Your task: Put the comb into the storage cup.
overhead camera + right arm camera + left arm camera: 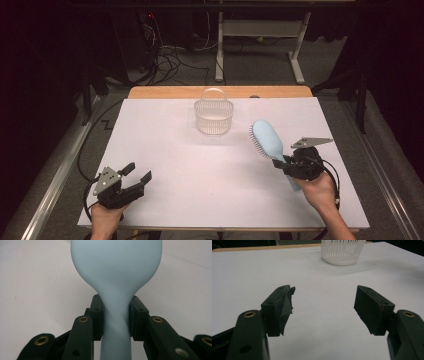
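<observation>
Low at the near left of the white table (165,150): left gripper (138,176), jaws wide apart, nothing held. Far middle: round white plastic basket (214,117) with a handle. At right: right gripper (281,163) pinching the light blue plastic hairbrush (267,138) by its neck, brush lifted off the table.

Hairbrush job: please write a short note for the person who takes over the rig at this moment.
Right hand-held gripper: shut on the brush at its neck, brush lifted and tilted, head pointing toward the basket.
Left hand-held gripper: open, holding nothing, near the table's front left corner.
Basket: upright at the far middle, looks empty.
Done: brush grasped.
Left: probably carry the brush into the basket and release it.
</observation>
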A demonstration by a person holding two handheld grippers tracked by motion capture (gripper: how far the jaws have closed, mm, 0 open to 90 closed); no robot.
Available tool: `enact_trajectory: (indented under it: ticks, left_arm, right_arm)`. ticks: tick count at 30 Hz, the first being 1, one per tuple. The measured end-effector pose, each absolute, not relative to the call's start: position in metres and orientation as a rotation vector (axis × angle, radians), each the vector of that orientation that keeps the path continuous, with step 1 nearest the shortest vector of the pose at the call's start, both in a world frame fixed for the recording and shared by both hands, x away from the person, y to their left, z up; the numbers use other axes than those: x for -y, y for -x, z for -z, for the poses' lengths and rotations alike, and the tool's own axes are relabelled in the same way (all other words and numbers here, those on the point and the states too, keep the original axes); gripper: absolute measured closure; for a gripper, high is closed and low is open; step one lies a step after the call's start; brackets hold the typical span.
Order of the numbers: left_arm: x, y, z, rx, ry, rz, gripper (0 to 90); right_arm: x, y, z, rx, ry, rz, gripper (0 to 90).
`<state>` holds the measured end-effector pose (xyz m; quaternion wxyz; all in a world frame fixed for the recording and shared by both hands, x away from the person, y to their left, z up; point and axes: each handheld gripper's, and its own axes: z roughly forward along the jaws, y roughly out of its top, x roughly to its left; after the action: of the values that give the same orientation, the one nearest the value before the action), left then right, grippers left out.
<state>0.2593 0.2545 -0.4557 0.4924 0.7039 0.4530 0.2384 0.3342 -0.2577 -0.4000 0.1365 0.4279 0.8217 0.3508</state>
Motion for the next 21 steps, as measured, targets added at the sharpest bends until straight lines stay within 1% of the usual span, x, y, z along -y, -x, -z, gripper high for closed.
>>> enact_trajectory:
  ticks: [12, 21]
  left_arm:
    - [-0.245, -0.258, 0.447, -1.059, -1.719, -0.542, 31.8]
    - [-0.236, -0.258, 0.442, -1.049, -1.719, -0.505, 29.7]
  right_arm:
    - [0.259, -0.317, 0.408, -2.364, -1.222, -1.073, 70.2]
    - [0.253, -0.304, 0.41, -2.353, -1.185, -1.154, 70.2]
